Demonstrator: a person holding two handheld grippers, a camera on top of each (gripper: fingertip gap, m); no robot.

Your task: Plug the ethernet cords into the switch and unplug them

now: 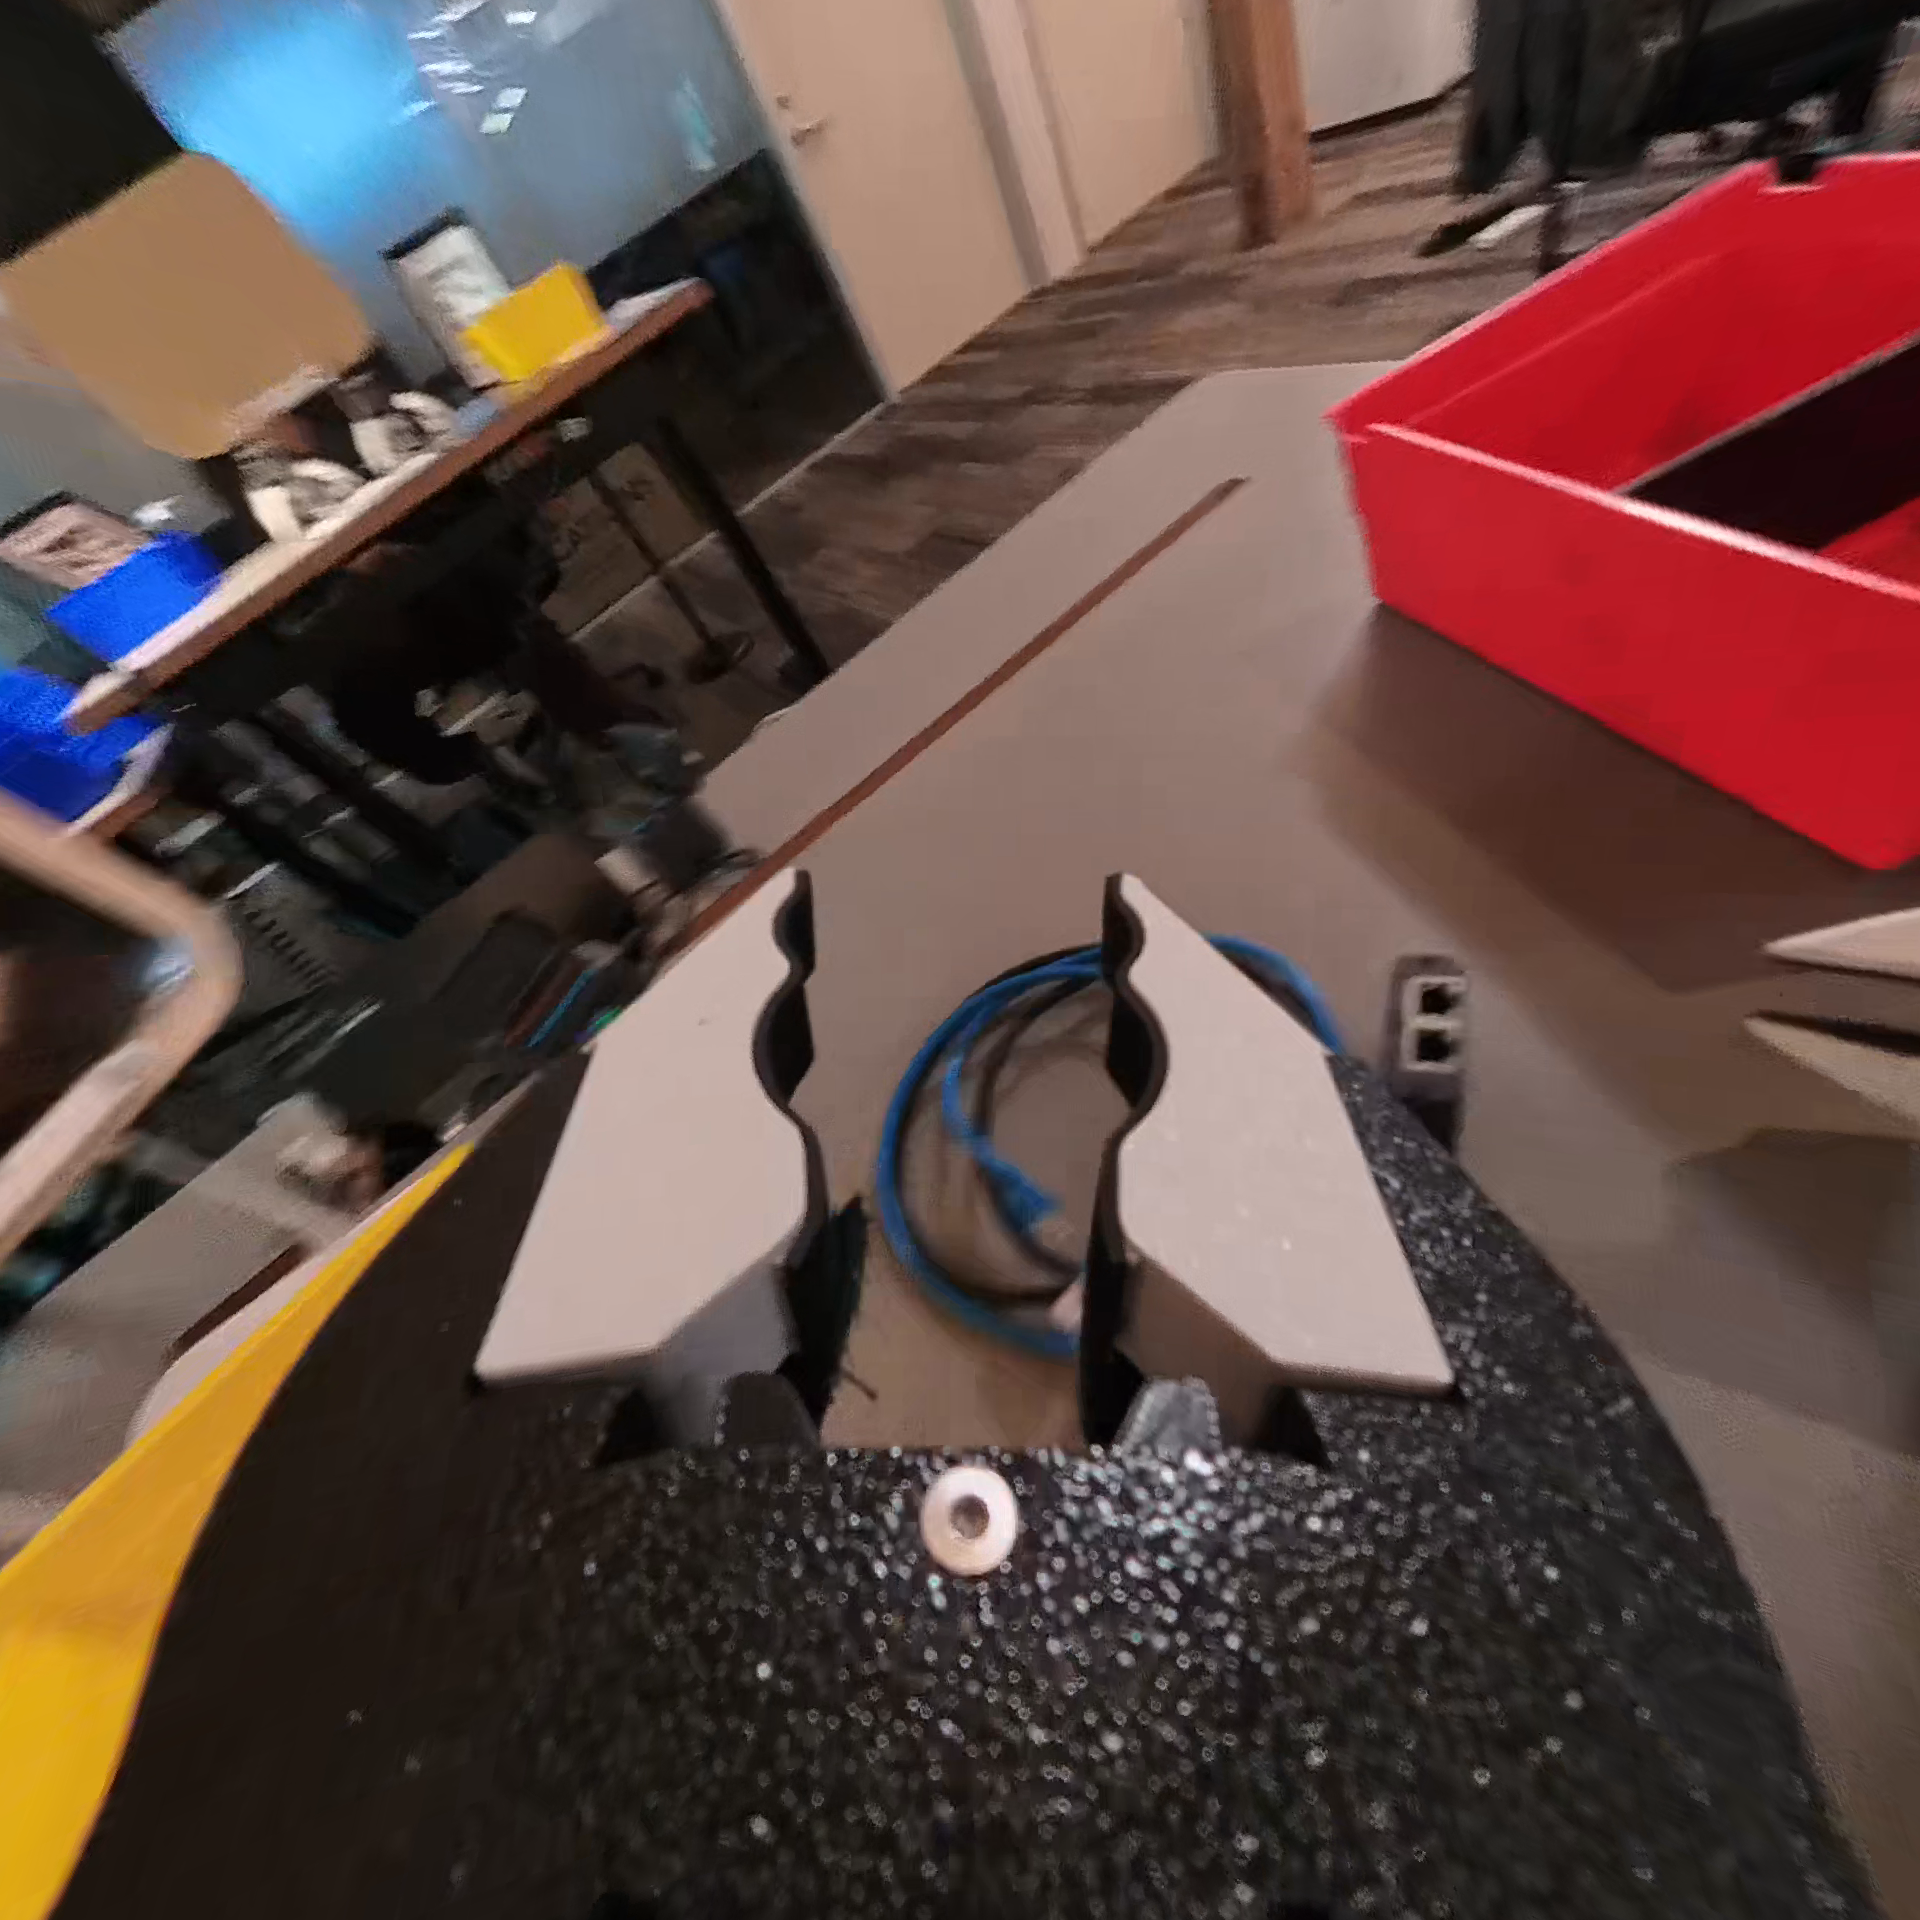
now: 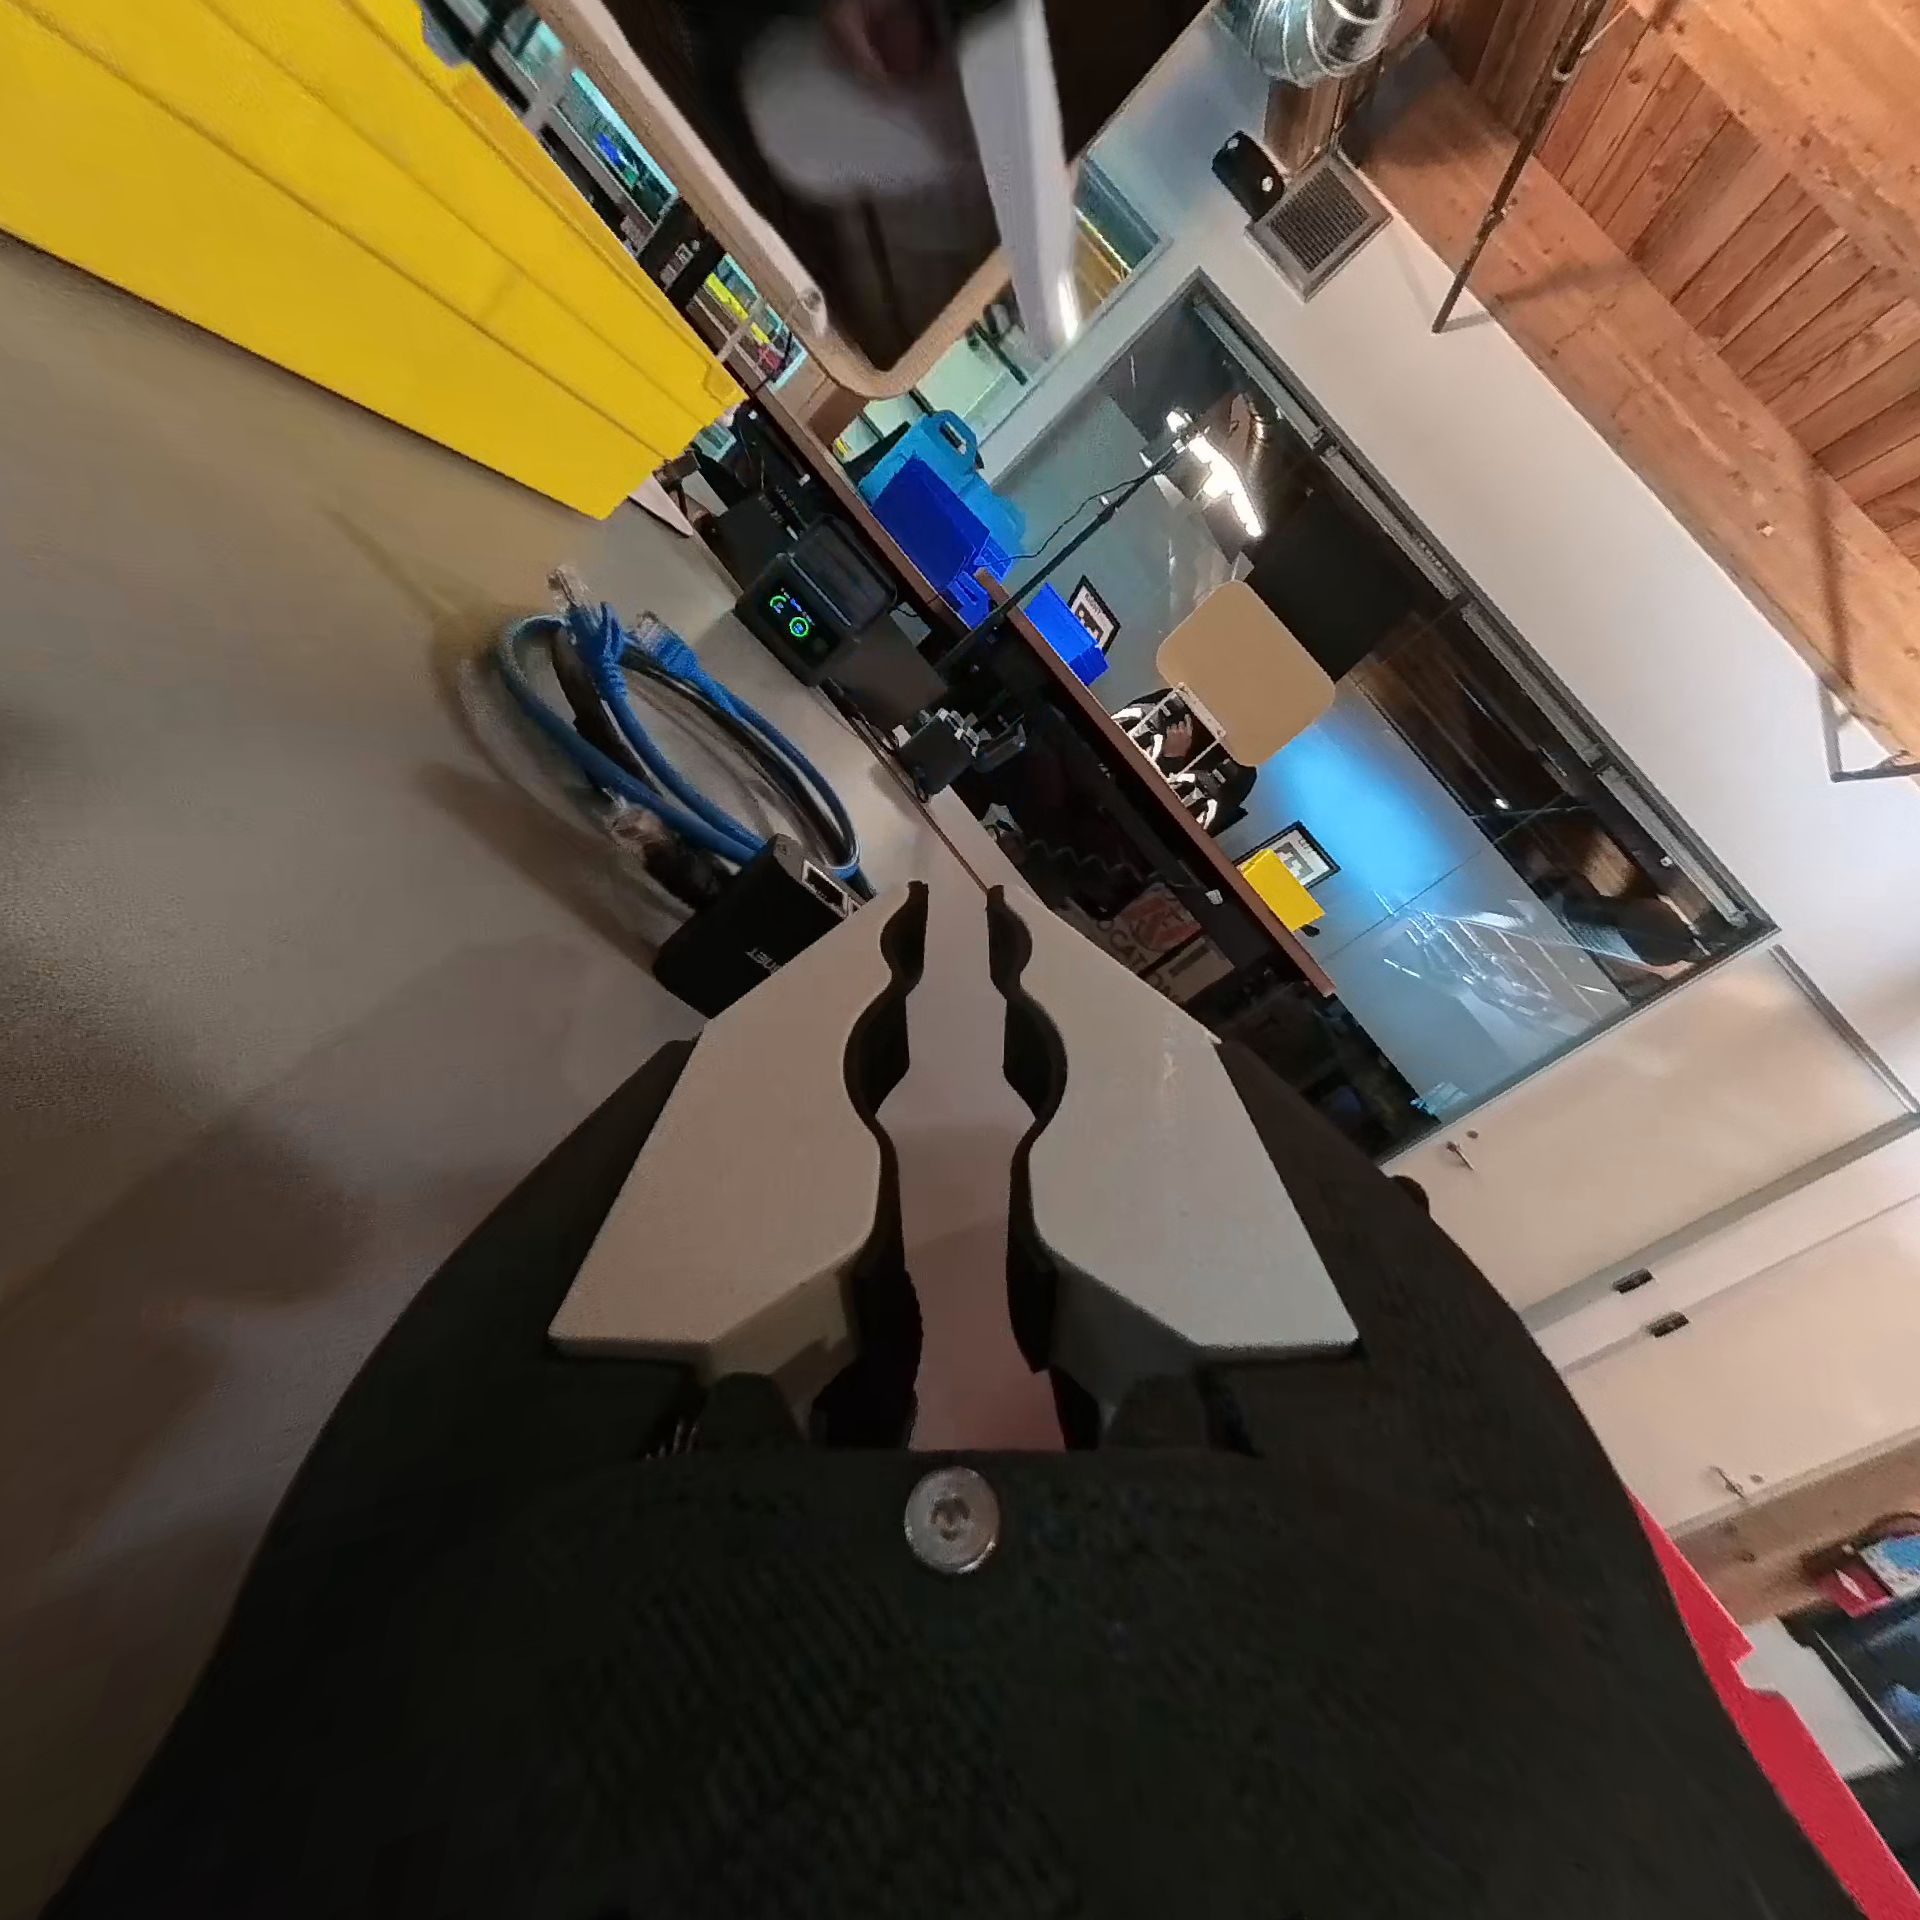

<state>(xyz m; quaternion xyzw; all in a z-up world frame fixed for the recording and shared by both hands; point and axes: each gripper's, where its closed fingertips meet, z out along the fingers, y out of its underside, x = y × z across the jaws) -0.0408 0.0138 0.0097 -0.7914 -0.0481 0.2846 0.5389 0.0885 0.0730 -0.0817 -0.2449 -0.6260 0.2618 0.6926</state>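
In the left wrist view my left gripper (image 1: pixel 958 896) is open and empty, low over the table. A coil of blue ethernet cords (image 1: pixel 906 1143) with a black cable lies between and just beyond its fingers; one blue plug (image 1: pixel 1023 1195) lies loose inside the coil. The small black switch (image 1: pixel 1429 1029) stands right of the coil, its ports facing me. In the right wrist view, which is rolled sideways, my right gripper (image 2: pixel 954 896) is empty, its jaws a narrow gap apart. The switch (image 2: pixel 748 935) sits just left of its fingertips, the blue cords (image 2: pixel 634 727) beyond it.
A red bin (image 1: pixel 1621 644) stands at the table's far right. A yellow bin (image 2: pixel 312 239) stands past the cords in the right wrist view. Grey fingers of the other gripper (image 1: pixel 1849 997) show at the right edge. Another cluttered table (image 1: pixel 416 488) stands beyond the table edge. The small black switch (image 1: pixel 1429 1029) lies some 7 cm from my right tips, 15 cm from my left tips.
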